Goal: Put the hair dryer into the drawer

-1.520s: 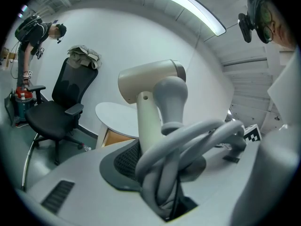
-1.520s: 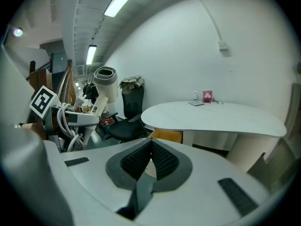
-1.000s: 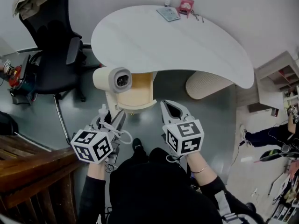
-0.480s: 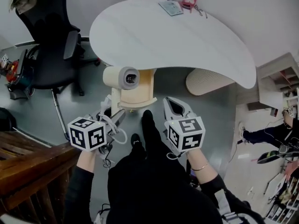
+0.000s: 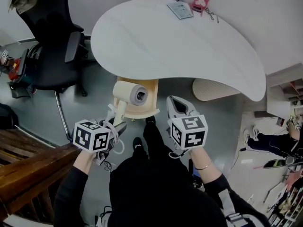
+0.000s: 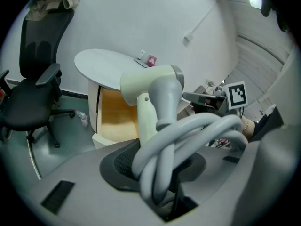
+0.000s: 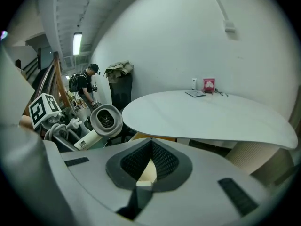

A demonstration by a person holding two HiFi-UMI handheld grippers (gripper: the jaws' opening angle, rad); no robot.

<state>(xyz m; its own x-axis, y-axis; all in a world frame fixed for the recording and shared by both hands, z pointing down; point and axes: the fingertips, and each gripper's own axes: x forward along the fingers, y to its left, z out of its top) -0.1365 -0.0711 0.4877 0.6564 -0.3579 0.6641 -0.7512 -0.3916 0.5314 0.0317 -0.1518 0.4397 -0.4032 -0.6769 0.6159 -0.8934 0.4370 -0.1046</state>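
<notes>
Over pale wooden drawer [image 5: 142,112], left hand-held gripper [image 5: 119,123] pinches cream plastic hair dryer [image 5: 132,93] by handle and cord: rigid, top-heavy, likely slick. Right hand-held gripper [image 5: 176,103] pressed together, empty.

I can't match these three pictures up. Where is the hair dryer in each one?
Head view: hair dryer left of centre, just below the white table's near edge.
Left gripper view: hair dryer large in the centre, table behind it to the left.
Right gripper view: hair dryer left of centre, nozzle facing the camera, table to its right.
Shared landmark: the white table.
</notes>
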